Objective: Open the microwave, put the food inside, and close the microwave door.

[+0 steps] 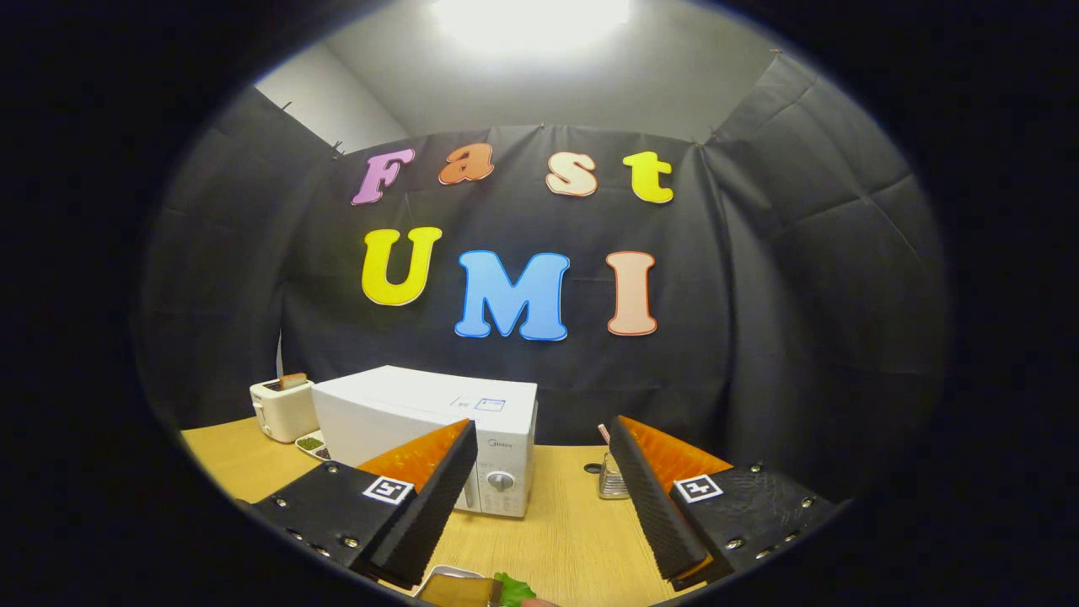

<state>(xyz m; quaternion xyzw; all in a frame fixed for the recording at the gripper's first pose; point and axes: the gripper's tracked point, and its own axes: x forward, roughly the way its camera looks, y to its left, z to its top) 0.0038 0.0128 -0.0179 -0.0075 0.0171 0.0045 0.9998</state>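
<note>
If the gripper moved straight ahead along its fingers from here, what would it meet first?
Probably the microwave's control-panel end with the dial. The gripper is open, and the microwave stands just ahead, slightly left of centre; depth is unclear.

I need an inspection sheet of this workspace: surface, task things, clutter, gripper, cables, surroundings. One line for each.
Surface: wooden table, light, bare between the fingers.
Job's things: white microwave, door shut, beyond the fingers; food on a plate just below the fingers, with a green leaf.
Clutter: white toaster with bread in its slot, left of the microwave; small dish between them; glass container right of the microwave.
Gripper: gripper open, fingers apart, holding nothing.
Cables: nothing seen.
Surroundings: black cloth wall; ceiling light.
</note>
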